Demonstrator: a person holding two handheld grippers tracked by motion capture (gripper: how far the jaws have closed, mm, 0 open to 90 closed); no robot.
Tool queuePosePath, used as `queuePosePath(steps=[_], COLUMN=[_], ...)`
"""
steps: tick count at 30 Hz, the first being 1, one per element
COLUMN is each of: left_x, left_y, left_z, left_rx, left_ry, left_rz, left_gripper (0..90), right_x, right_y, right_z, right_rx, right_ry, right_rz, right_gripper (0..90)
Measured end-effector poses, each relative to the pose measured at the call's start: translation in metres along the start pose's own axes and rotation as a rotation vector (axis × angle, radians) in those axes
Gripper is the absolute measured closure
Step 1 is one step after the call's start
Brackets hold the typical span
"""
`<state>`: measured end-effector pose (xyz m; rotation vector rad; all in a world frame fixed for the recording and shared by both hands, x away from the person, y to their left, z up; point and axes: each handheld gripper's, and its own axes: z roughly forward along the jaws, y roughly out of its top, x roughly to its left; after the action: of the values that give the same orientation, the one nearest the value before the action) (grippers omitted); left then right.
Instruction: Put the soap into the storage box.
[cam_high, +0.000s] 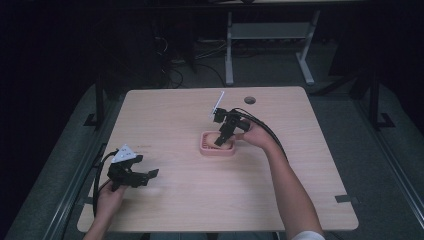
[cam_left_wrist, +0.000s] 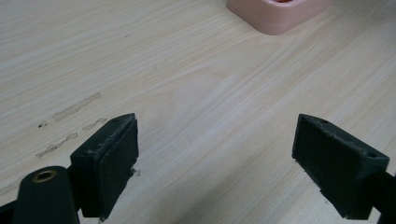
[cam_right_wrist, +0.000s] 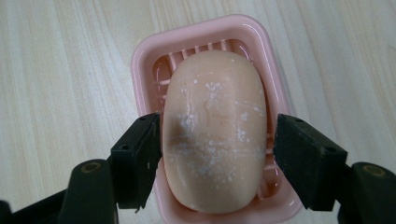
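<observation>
A peach soap bar (cam_right_wrist: 215, 130) with white flecks lies in a pink ridged soap dish (cam_right_wrist: 144, 51) near the middle of the table (cam_high: 300, 150). My right gripper (cam_right_wrist: 217, 154) points down into the dish (cam_high: 217, 151), its jaws standing on either side of the soap. One jaw touches the soap and a thin gap shows at the other. In the high view the right gripper (cam_high: 220, 140) hides the soap. At the front left, my left gripper (cam_high: 149, 175) rests low over bare wood, open and holding nothing (cam_left_wrist: 217, 158). A corner of the dish (cam_left_wrist: 275, 18) lies ahead of it.
A round cable hole (cam_high: 250, 100) sits near the table's far edge. Faint tape marks (cam_left_wrist: 70, 109) cross the wood by the left gripper. Beyond the table are desk legs (cam_high: 229, 50) and cables on the floor.
</observation>
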<state>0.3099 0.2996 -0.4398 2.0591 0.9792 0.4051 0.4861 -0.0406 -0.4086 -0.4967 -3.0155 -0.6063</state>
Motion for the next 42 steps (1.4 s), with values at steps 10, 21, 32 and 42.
queuePosePath(steps=[10, 21, 32, 42], left_x=[0.0, -0.001, 0.0, -0.001], left_y=[0.0, 0.0, 0.0, 0.0], left_z=[0.0, 0.0, 0.0, 0.0], left_rx=[0.008, 0.002, 0.003, 0.004], left_ry=[0.005, 0.002, 0.004, 0.003], left_rz=[0.012, 0.005, 0.008, 0.006], left_gripper=[14.2, 14.2, 14.3, 14.2], right_x=[-0.002, -0.002, -0.001, 0.0], right_y=[-0.011, -0.019, -0.028, -0.039], right_z=[-0.008, -0.017, -0.024, -0.028], right_rx=[-0.022, -0.03, -0.039, -0.052], right_ry=[0.006, -0.004, -0.018, -0.018], right_rz=[0.025, 0.042, 0.049, 0.069], right_gripper=[30.3, 29.2, 28.6, 28.6])
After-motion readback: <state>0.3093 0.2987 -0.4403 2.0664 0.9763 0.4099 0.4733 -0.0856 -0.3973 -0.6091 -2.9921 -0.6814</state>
